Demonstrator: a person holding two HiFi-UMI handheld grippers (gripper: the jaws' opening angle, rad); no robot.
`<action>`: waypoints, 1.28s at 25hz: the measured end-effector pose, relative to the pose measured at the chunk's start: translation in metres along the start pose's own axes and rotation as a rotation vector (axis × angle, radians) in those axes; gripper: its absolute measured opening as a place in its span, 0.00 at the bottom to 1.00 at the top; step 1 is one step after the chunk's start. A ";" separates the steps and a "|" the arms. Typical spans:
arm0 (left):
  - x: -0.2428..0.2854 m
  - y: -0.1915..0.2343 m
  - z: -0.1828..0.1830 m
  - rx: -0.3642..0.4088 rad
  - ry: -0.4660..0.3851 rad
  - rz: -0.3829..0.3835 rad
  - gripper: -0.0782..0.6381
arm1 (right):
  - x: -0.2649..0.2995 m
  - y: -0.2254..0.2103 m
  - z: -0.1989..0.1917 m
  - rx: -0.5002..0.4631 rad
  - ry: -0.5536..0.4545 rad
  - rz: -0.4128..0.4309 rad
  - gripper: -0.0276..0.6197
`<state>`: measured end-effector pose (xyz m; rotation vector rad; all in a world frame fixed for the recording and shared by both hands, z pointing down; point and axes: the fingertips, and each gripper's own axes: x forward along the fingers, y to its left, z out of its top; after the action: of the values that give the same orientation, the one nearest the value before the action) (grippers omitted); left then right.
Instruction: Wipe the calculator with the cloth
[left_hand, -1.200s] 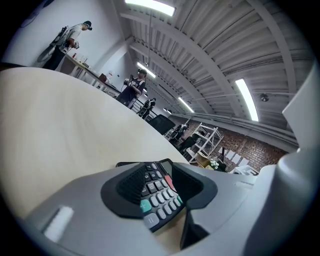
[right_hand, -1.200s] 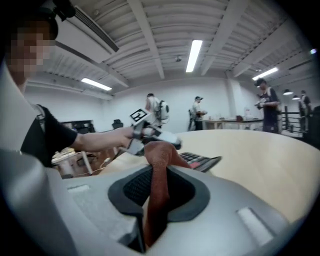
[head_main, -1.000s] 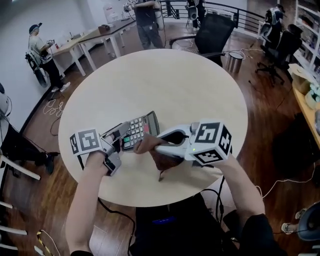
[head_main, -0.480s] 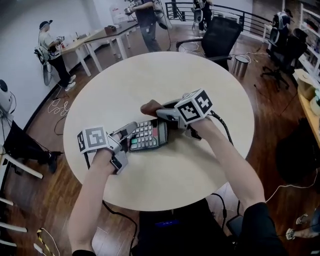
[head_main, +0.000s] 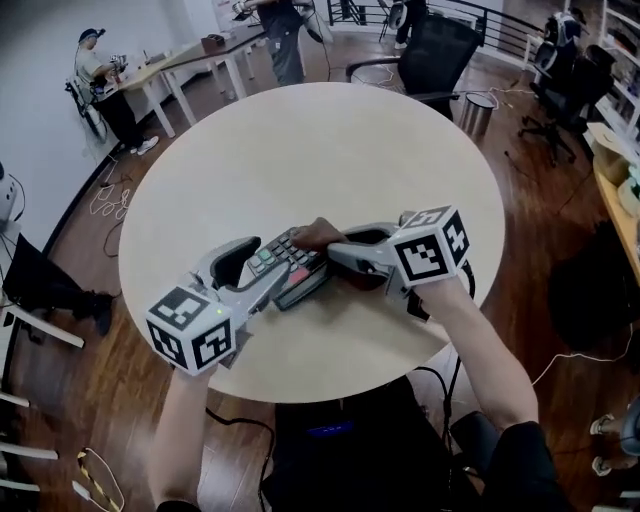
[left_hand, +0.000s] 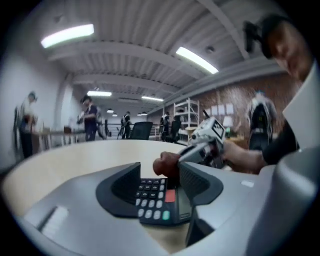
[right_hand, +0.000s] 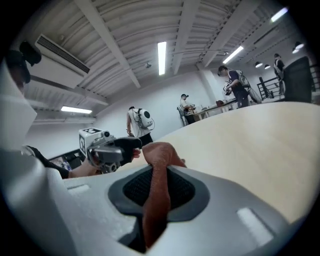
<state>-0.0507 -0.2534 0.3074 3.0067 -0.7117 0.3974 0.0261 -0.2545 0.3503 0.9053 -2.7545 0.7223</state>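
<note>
Since half a sec ago the left hand-held gripper (head_main: 275, 262) has swung down toward the near edge of the desk (head_main: 330, 140) & rolled over, its marker cube now low at left; the right hand-held gripper (head_main: 338, 247) has come down from beyond the calculator (head_main: 285, 262) to its right end. Calculator sits near the desk's front edge, keys up, slanting away to the right; left jaws have just been opening & stand apart w/ its near end between them; pads don't seem to press, so it looks released. Right one is clenched on the brown cloth (head_main: 318, 234), which bulges past its tips & touches the calculator's far end. Step in hand, I'd judge: a wiping stroke over the keys, w/ a re-grip going on at left; next, left jaws prob. need to close on the case again to steady it; then drag the cloth along the keys w/ light pressure.
</note>
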 end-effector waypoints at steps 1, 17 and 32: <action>-0.007 -0.021 0.002 0.139 0.021 0.015 0.47 | 0.000 0.016 -0.003 0.013 -0.004 0.056 0.15; 0.006 -0.071 -0.081 1.224 0.523 0.206 0.23 | -0.039 -0.003 0.014 0.054 -0.203 -0.066 0.15; -0.031 -0.078 0.010 0.890 0.000 0.326 0.19 | -0.045 0.116 0.059 -0.259 -0.448 0.099 0.15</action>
<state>-0.0405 -0.1712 0.2920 3.6665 -1.3280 0.9456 -0.0057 -0.1785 0.2402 0.9766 -3.1966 0.1753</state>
